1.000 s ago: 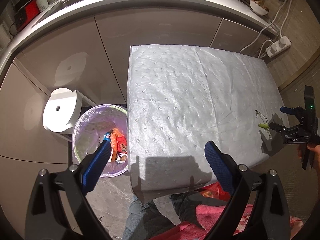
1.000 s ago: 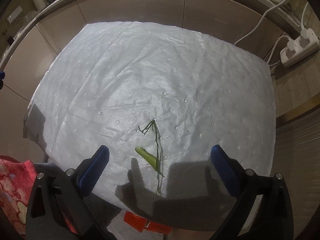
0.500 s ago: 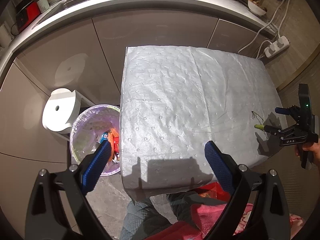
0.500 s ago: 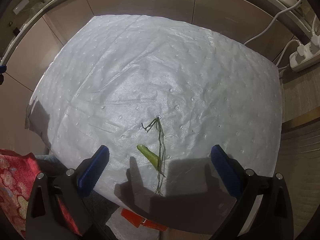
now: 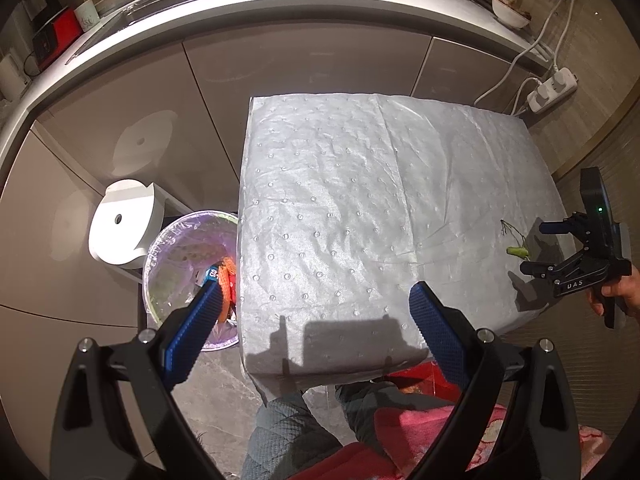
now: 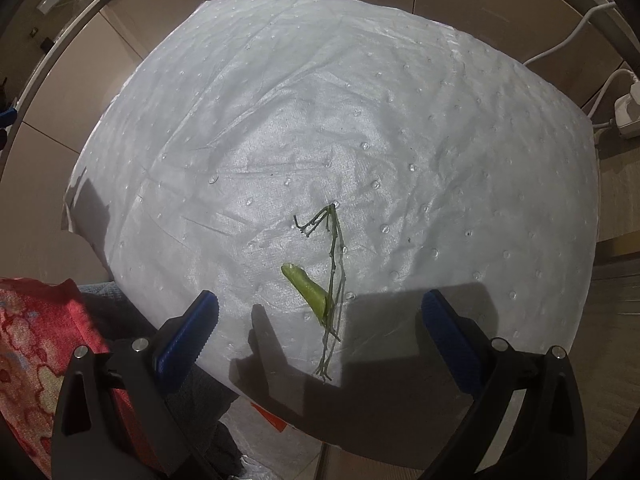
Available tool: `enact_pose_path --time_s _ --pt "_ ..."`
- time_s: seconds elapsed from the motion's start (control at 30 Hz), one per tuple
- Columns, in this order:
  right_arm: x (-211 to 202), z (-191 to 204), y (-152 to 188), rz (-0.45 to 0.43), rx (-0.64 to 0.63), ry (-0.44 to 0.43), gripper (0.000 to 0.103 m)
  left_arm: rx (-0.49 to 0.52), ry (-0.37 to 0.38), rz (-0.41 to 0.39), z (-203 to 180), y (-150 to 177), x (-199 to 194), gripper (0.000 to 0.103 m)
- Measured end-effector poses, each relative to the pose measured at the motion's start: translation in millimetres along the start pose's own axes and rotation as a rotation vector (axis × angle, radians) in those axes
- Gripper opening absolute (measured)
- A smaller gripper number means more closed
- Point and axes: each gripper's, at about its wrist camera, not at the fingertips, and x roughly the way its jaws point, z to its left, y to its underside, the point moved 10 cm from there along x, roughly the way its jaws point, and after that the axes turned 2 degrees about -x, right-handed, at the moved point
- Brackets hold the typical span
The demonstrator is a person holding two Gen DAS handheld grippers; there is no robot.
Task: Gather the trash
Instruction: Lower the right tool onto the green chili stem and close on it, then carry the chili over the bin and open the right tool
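A green pod (image 6: 306, 289) and a thin green stem (image 6: 334, 276) lie on the white padded table cover (image 6: 320, 120) near its front right edge; they also show small in the left wrist view (image 5: 517, 251). My right gripper (image 6: 316, 320) is open and empty, just short of the pod, its blue pads (image 6: 188, 328) on either side. It shows from the side in the left wrist view (image 5: 536, 248). My left gripper (image 5: 310, 316) is open and empty above the table's front left corner, next to the lined trash bin (image 5: 176, 248) holding wrappers.
A white paper roll (image 5: 124, 222) stands beside the bin against beige cabinets (image 5: 280, 68). A power strip (image 5: 554, 88) with cables lies at the back right. A person's legs and red cloth (image 5: 400, 432) are at the table's front edge.
My left gripper has drifted back and left, so the table sits farther right in its view. My right gripper has edged closer to the pod and stem. Both stay open.
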Motion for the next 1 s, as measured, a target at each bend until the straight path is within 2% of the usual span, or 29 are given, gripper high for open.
enact_pose_path --time_s 0.1,0.17,0.2,0.23,0.27,0.3,0.33,0.37,0.47,0.5,0.53,0.77,0.93,1.0 --pt "0.3 1.3 -0.7 -0.021 -0.025 0.025 0.101 -0.006 -0.007 0.001 1.7 1.1 -1.1 0.090" --pt "2.3 7.5 -0.4 -0.018 -0.027 -0.024 0.101 -0.013 -0.008 -0.001 3.5 1.4 -2.2 0.090" --pt "3.4 7.5 -1.0 -0.017 -0.031 -0.010 0.100 -0.016 -0.010 -0.002 4.5 1.5 -2.6 0.090" --pt "4.3 6.8 -1.7 -0.016 -0.040 0.013 0.095 -0.019 -0.011 -0.002 5.4 1.4 -3.0 0.090" --pt "5.6 5.7 -3.1 -0.012 -0.045 0.032 0.089 -0.023 -0.012 -0.003 6.3 1.2 -3.3 0.090" --pt "7.6 4.9 -3.2 -0.001 -0.043 0.027 0.064 -0.027 -0.013 -0.003 7.0 1.6 -3.5 0.090" --pt "10.6 5.5 -2.0 0.016 -0.027 -0.010 0.044 -0.030 -0.013 -0.003 7.5 2.1 -3.5 0.090" --pt "9.8 3.3 -3.9 0.006 -0.014 -0.019 0.041 -0.033 -0.012 -0.001 7.9 2.6 -3.6 0.090" --pt "10.5 -0.6 -3.1 0.017 -0.018 -0.021 0.023 -0.037 -0.012 -0.003 8.8 3.8 -4.4 0.090" --pt "10.5 -0.5 -2.4 0.019 -0.012 -0.039 0.012 -0.038 -0.013 -0.003 9.0 4.2 -4.6 0.090" --pt "10.5 -0.5 -2.0 0.020 0.000 -0.063 0.005 -0.038 -0.014 -0.003 9.3 4.8 -4.6 0.090" --pt "-3.5 7.9 -9.6 -0.030 -0.021 -0.018 0.003 -0.055 -0.011 -0.011 15.6 3.9 -5.5 0.090" --pt "-26.6 43.7 -39.9 -0.091 -0.057 -0.026 0.003 -0.085 0.005 -0.035 27.2 1.0 -9.9 0.090" --pt "-30.8 71.3 -60.3 -0.115 -0.081 -0.050 0.003 -0.103 0.008 -0.043 36.3 1.5 -11.5 0.090"
